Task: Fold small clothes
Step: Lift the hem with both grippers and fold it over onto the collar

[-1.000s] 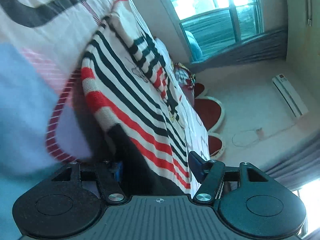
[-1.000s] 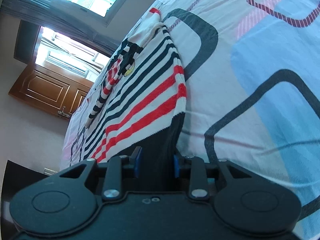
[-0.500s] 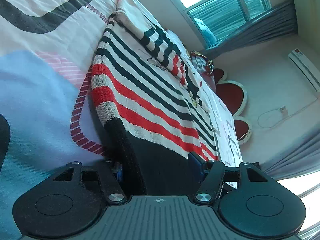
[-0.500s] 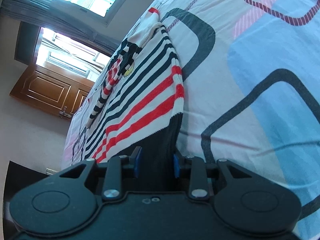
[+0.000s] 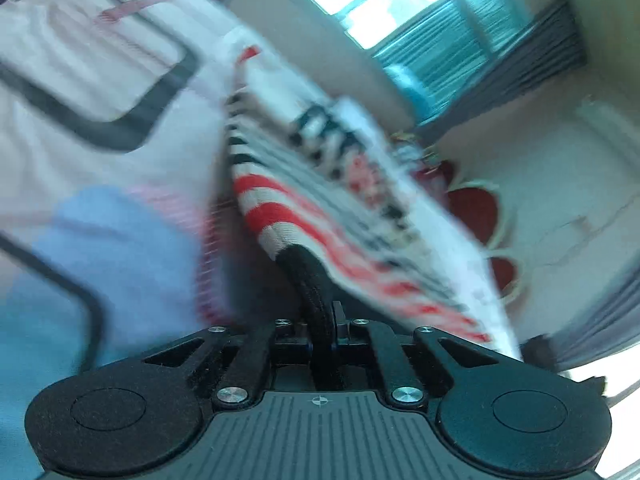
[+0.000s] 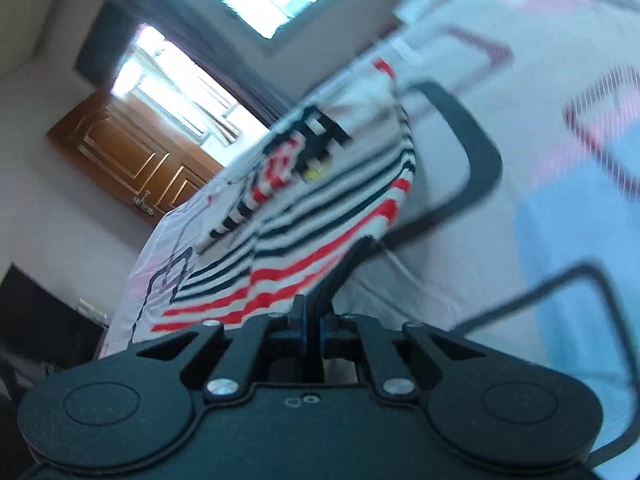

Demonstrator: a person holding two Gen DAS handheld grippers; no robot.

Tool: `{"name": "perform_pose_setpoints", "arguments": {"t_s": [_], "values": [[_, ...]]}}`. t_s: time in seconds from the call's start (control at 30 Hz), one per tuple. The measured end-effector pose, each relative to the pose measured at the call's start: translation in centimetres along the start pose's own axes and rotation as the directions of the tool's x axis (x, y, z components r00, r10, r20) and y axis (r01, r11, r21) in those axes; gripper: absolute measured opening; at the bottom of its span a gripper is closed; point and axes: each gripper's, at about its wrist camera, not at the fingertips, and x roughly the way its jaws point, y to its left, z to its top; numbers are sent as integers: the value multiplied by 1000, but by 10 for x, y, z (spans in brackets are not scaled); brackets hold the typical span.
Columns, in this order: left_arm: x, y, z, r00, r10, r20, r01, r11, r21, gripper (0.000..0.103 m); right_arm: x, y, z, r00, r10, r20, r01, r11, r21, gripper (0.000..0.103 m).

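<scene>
Both my fingers pinch the striped sweater's [image 5: 304,216] black hem [image 6: 340,276] — its length runs straight ahead over the bed [image 6: 560,220], collar farthest.

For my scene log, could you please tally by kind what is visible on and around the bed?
Striped sweater, its black hem pinched at both ends: 1
Patterned bedsheet: 1
Grippers, left gripper and right gripper: 2
Red heart-shaped cushions: 2
Wooden door: 1
Total: 7
</scene>
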Motion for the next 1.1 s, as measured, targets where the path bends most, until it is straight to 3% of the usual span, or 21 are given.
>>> {"name": "perform_pose_setpoints", "arguments": {"t_s": [0.07, 0.17, 0.23, 0.4, 0.63, 0.8, 0.93, 1.1], "values": [[14, 14, -6, 999, 28, -45, -29, 999, -23, 7, 6, -12, -4, 999, -35, -27, 36, 999, 21, 6], [15, 21, -9, 1000, -13, -20, 11, 997, -74, 7, 35, -30, -18, 985, -118, -125, 125, 991, 52, 6], [8, 19, -6, 999, -44, 8, 45, 995, -85, 7, 34, -30, -18, 990, -96, -98, 105, 991, 84, 6], [-9, -5, 25, 989, -120, 90, 126, 990, -68, 7, 10, 6, 14, 998, -56, 25, 56, 998, 2, 6], [3, -53, 113, 975, -173, 141, 173, 985, 9, 7, 10, 51, 91, 994, 5, 107, 7, 993, -116, 6], [31, -74, 184, 977, -155, 149, 149, 988, 47, 7, 36, 58, 150, 989, 33, 144, -19, 995, -98, 6], [72, -77, 233, 985, -110, 136, 106, 994, 37, 7, 72, 44, 200, 987, 38, 155, -30, 998, -50, 6], [136, -59, 272, 994, -38, 101, 39, 999, -9, 7, 144, 16, 241, 994, 43, 101, -45, 999, 19, 6]]}}
